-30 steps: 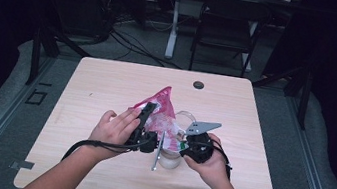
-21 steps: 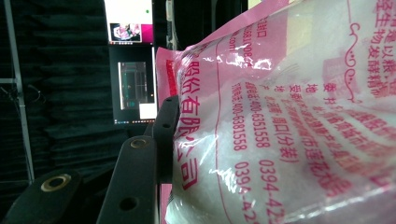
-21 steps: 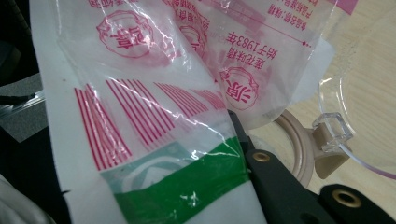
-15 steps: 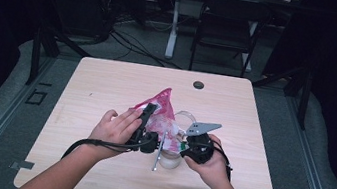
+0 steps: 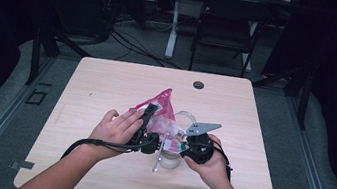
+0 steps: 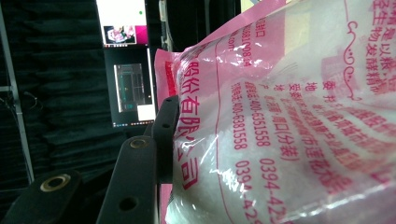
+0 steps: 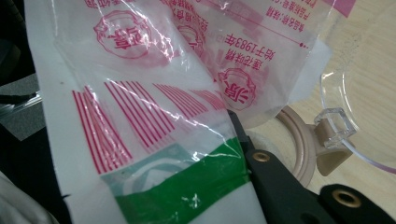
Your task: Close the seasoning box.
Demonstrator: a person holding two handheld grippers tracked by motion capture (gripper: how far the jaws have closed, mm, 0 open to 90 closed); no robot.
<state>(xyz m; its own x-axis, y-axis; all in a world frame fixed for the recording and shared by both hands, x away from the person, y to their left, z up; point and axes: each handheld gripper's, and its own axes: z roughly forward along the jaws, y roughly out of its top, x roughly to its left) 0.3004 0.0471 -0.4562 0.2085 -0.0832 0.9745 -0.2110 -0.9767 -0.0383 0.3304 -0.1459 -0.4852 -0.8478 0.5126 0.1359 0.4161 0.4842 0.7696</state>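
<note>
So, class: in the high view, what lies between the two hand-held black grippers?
The pink and clear plastic bag of white granules, over a clear jar, lies between left gripper and right gripper.

High view: the counter [image 5: 106, 90] is evenly lit from above, its pale wood bright against a dark, underexposed room; shadows beneath the hands are soft and short. The picture is slightly soft, with fine detail lost in the surroundings. Left gripper view: the pink bag [image 6: 289, 116] is very close, brightly lit, its print readable but soft, with white glare spots on the film; the background is dim apart from a glowing screen [image 6: 122, 23]. Right gripper view: bright, with specular streaks on the crinkled plastic; near edges blurred.
</note>
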